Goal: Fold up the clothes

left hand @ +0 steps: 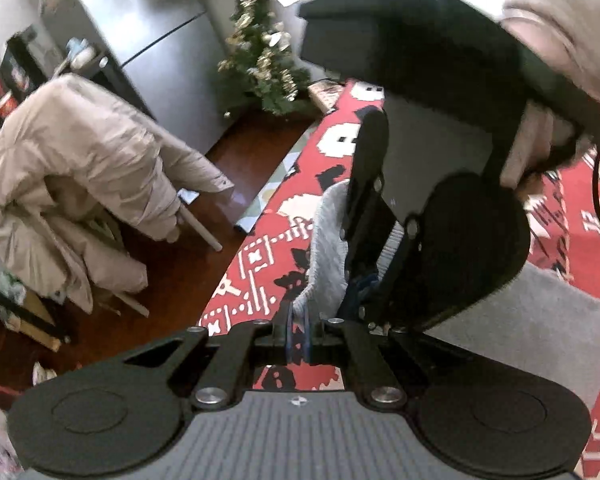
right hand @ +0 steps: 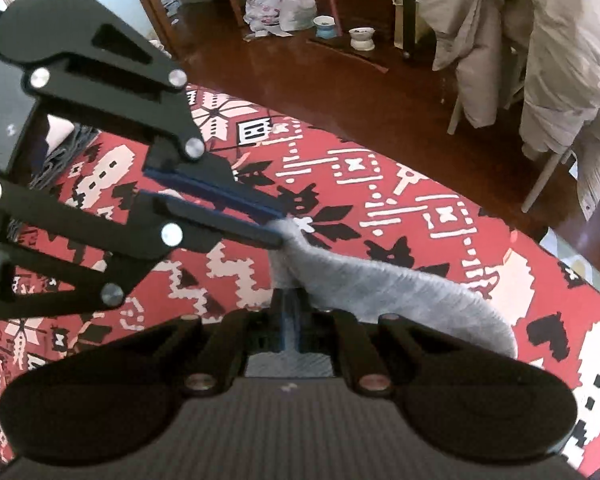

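A grey knit garment hangs above a table covered in a red, white and black patterned cloth. My left gripper is shut on an edge of the garment. My right gripper shows close in front of it in the left wrist view, also pinching the grey fabric. In the right wrist view my right gripper is shut on the garment, which trails off to the right. The left gripper comes in from the left and grips the same bunched edge, right beside the right gripper.
The patterned cloth covers the whole table. A chair draped with a beige coat stands left of the table on the dark wood floor; the coat also shows in the right wrist view. A small Christmas tree, a grey fridge, bags and bowls lie beyond.
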`<move>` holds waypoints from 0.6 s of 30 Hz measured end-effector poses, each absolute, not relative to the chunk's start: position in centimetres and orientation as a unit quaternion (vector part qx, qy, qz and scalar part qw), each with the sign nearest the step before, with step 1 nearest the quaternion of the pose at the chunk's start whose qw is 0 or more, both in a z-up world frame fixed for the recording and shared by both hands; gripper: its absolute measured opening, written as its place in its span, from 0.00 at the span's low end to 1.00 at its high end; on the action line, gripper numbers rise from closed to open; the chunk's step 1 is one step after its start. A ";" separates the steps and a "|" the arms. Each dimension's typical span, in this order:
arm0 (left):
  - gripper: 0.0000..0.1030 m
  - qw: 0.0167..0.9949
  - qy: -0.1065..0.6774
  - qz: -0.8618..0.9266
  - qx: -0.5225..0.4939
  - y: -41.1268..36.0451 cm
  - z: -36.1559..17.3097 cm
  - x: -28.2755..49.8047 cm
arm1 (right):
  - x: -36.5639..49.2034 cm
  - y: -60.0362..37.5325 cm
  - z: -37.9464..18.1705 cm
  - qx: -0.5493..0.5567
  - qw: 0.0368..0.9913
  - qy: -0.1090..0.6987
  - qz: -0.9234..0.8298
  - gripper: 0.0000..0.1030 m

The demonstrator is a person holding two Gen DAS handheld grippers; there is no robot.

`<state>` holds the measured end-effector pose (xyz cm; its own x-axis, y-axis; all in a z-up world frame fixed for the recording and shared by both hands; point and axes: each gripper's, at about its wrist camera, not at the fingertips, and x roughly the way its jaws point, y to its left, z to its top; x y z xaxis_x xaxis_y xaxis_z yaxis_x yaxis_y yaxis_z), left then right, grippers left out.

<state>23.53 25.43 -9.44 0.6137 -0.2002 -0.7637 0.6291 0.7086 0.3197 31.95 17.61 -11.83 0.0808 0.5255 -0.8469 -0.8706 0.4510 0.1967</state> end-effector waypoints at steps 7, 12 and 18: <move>0.05 0.837 0.331 -0.239 0.363 23.0 -11.1 20.1 | 30.2 12.8 -8.4 -0.172 0.723 0.480 0.467 0.12; 0.05 0.828 0.337 -0.219 0.392 21.3 -13.6 18.1 | 31.0 9.4 -6.9 -0.150 0.764 0.476 0.408 0.21; 0.06 0.835 0.356 -0.191 0.374 20.5 -14.0 18.1 | 34.9 8.7 -7.5 -0.115 0.801 0.464 0.360 0.24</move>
<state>18.15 20.49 -13.98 0.6742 -0.0522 -0.7367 0.5843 0.6477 0.4889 34.86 8.66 -7.49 0.3110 0.4696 -0.8263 -0.6837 0.7145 0.1488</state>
